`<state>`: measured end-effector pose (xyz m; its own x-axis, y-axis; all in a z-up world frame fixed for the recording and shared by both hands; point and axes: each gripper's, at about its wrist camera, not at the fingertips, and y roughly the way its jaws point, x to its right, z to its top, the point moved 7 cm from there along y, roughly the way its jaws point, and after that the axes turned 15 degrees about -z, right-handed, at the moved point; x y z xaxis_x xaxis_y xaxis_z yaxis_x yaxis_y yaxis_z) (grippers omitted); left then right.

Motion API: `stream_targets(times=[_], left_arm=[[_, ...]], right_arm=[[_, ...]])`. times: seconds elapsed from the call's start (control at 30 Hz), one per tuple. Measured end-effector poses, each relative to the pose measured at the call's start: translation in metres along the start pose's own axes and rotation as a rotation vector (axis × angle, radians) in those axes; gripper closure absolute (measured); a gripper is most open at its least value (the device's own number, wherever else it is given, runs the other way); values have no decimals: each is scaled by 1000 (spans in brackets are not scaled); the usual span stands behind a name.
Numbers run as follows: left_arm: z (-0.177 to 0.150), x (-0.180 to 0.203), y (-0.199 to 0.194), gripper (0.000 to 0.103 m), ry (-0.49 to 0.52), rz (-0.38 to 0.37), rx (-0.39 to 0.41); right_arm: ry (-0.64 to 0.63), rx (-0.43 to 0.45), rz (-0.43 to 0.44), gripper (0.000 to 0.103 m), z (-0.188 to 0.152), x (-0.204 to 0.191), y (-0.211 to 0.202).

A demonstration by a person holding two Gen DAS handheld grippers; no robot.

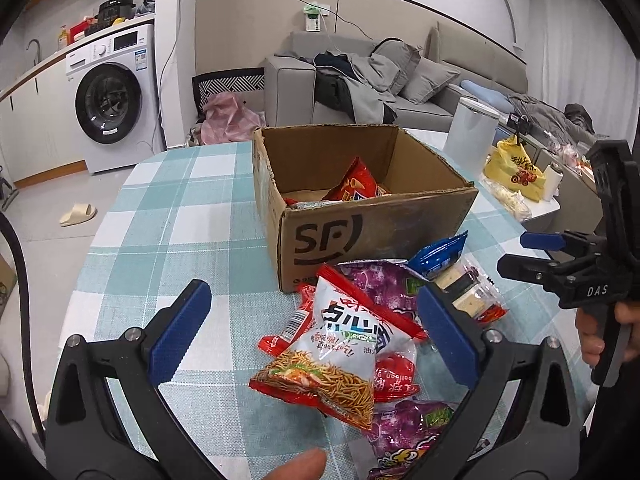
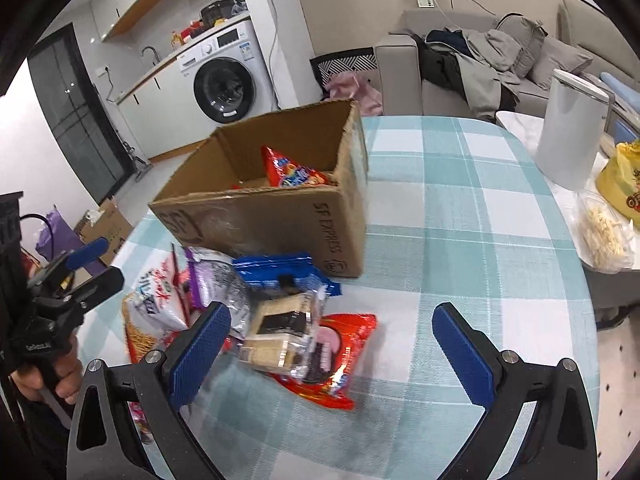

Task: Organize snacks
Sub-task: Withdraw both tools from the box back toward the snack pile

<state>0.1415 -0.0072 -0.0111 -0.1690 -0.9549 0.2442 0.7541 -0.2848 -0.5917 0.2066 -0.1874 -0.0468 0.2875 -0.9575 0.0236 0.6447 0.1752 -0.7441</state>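
**Snack packets heaped in front of an open carton on a checked table**

A living room with a grey sofa (image 1: 400, 80) strewn with clothes lies behind the cardboard box (image 1: 360, 216), and a white washing machine (image 1: 116, 96) stands far off to the box's left in the left wrist view. The box sits on a round table (image 1: 168, 216) covered in a teal and white checked cloth. It is open at the top, with "SF" printed on its near wall. Inside it, a red snack bag (image 1: 356, 184) leans upright against the bottom.

To the right of the box, on a neighbouring white surface, stand a white cylindrical container (image 1: 472, 136) and, beyond it, a yellow bag (image 1: 516, 168).

Just in front of the box's near wall lies the loose heap of snacks. A white and red noodle snack packet (image 1: 332, 352) lies on top at the near side, over purple packets (image 1: 380, 284). A blue packet (image 2: 280, 272) lies closest to the box, almost touching its wall. Beside it is a clear pack of sandwich biscuits (image 2: 280, 336), resting on a red packet (image 2: 340, 360).

The left gripper (image 1: 312, 340) hovers over the heap in front of the box, fingers spread wide, the noodle packet between them but not pressed. The right gripper (image 2: 332, 352) hangs over the heap's right side, fingers also released, with the biscuit pack next to its left pad. A hand (image 2: 60, 376) holds the left gripper's handle.
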Motion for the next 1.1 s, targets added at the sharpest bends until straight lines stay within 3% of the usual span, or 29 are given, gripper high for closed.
stream_targets(times=[0.2, 0.57, 0.87, 1.1], left_arm=[[-2, -5, 7, 1, 3, 6, -28], [-7, -9, 19, 1, 3, 8, -67], [-9, -15, 21, 1, 6, 10, -80], [-12, -17, 27, 1, 13, 4, -101]], right_arm=[[-89, -16, -54, 0, -8, 5, 8], [-54, -98, -109, 0, -17, 33, 34], [-21, -140, -116, 0, -21, 48, 48], [-83, -157, -90, 0, -28, 30, 54]])
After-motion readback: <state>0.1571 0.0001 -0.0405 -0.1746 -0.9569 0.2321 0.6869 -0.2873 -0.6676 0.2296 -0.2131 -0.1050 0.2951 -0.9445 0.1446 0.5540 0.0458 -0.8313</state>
